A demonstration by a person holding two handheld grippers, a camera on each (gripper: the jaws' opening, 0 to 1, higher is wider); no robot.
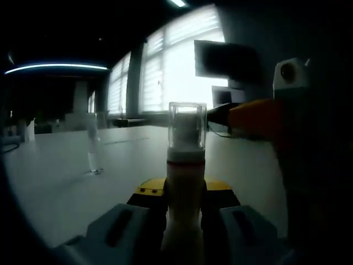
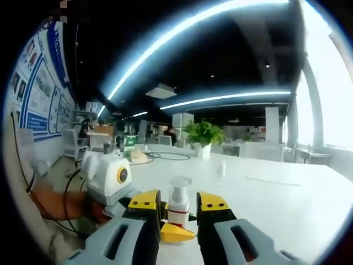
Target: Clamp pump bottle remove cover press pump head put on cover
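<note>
I see the pump bottle [image 1: 185, 187] standing upright on the white table [image 1: 60, 176], pale-bodied with a thin red band below its neck. A clear cover [image 1: 187, 126] sits over the pump head, still in place. In the left gripper view the bottle stands between the jaws, its lower body hidden behind them. In the right gripper view it [image 2: 178, 205] appears small, beyond the yellow jaw tips.

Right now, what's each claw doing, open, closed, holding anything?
Left claw: closed on the pump bottle, clear cover still on.
Right claw: open, jaws either side of the bottle's cover, not gripping it.
</note>
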